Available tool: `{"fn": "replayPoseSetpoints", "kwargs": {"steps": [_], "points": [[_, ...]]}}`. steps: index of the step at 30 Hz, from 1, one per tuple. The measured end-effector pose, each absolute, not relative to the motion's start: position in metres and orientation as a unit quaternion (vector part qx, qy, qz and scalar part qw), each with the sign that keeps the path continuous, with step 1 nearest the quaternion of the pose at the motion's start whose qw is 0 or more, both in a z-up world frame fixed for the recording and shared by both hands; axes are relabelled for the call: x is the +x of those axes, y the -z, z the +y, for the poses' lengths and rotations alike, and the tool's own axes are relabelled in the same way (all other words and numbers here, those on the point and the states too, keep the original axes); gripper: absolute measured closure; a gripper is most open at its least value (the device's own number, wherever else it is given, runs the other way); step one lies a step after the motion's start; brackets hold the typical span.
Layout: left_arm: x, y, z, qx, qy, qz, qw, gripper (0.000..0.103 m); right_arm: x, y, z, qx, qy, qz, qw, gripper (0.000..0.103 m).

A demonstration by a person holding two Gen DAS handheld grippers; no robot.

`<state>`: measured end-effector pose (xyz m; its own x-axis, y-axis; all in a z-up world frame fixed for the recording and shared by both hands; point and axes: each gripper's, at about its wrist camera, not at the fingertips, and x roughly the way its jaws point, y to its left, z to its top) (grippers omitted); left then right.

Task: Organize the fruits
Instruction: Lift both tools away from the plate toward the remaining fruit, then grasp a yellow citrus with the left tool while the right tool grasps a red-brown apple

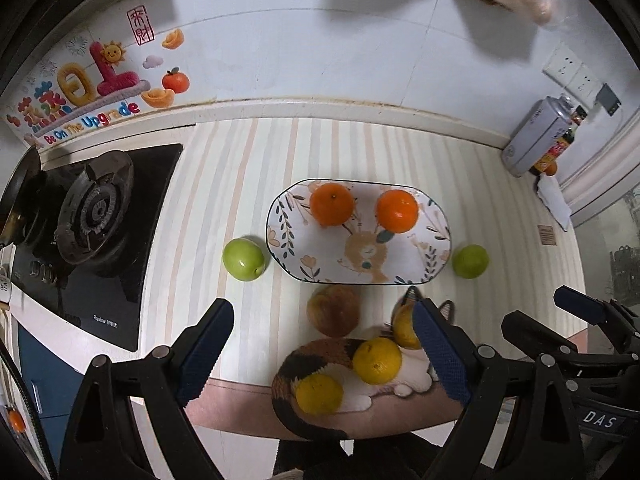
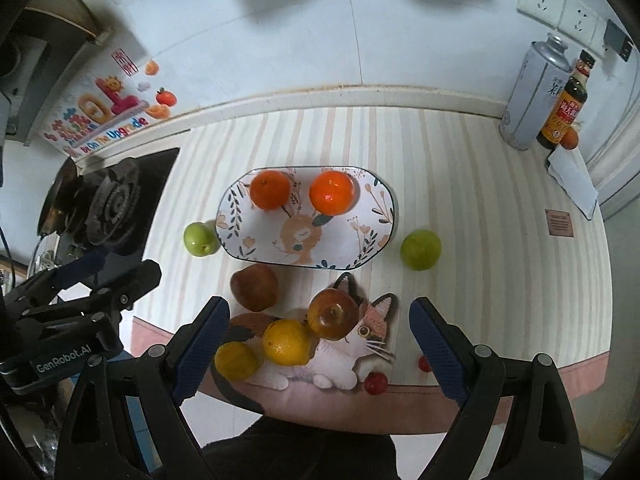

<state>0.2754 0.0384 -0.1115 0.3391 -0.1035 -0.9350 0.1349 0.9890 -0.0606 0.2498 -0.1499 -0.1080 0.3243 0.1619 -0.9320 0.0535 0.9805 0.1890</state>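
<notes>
Setting: home kitchen. Evidence: gas hob (image 1: 96,216) with a black glass top and cast burner ring, set into the bench (image 2: 480,208) off to the left of the jaws. White tiled wall (image 1: 280,52) beyond the jaws, with a festive sticker (image 1: 84,88) above the hob. Far right corner past the jaws: dark sauce bottle (image 2: 566,104) beside a metal canister (image 2: 532,92), under wall sockets (image 2: 560,4). Striped liner covers the bench; patterned plate (image 2: 372,216) with fruit ahead of the jaws.
</notes>
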Motion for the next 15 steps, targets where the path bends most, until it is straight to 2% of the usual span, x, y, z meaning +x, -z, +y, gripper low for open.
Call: {"fn": "replayPoseSetpoints", "kwargs": {"steps": [9, 12, 15], "points": [[0.261, 0.115, 0.043, -0.001, 0.072, 0.577, 0.814, 0.011, 0.242, 0.126, -0.157, 0.126, -0.038, 0.596, 0.792, 0.009], [0.263, 0.135, 0.045, 0.009, 0.067, 0.591, 0.804, 0.001, 0.245, 0.150, -0.158, 0.137, -0.042, 0.615, 0.775, 0.009], [0.262, 0.167, 0.048, 0.019, 0.053, 0.622, 0.781, 0.001, 0.250, 0.186, -0.161, 0.164, -0.045, 0.642, 0.747, 0.009]]}}
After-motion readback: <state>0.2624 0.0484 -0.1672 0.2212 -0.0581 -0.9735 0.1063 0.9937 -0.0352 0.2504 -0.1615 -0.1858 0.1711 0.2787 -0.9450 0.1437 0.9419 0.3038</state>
